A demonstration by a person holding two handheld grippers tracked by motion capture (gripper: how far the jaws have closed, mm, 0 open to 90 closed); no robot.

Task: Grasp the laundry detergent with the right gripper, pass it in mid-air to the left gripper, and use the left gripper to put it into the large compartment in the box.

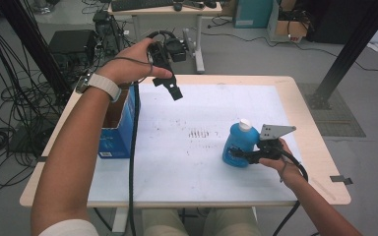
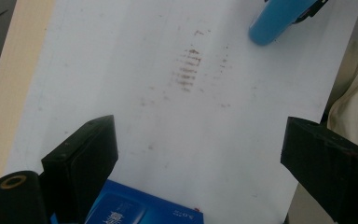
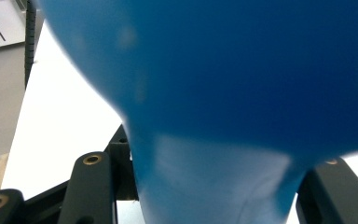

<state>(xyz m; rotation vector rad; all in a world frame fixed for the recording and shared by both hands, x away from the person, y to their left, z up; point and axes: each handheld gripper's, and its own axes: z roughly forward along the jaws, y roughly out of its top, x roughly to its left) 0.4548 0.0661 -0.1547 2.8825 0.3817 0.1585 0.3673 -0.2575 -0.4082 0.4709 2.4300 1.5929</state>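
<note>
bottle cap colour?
White, on the blue bottle held by the right gripper; clearest in the high view.

Found white print on blue box (image 2: 144, 210), beneath left gripper view's jaws: too small and cut off to read. Same on box label (image 1: 107, 154) in high view.

One blue plastic bottle with a white cap (image 1: 240, 143) and one open blue cardboard box (image 1: 119, 129) are sitting on one white-topped table (image 1: 187, 162).
</note>
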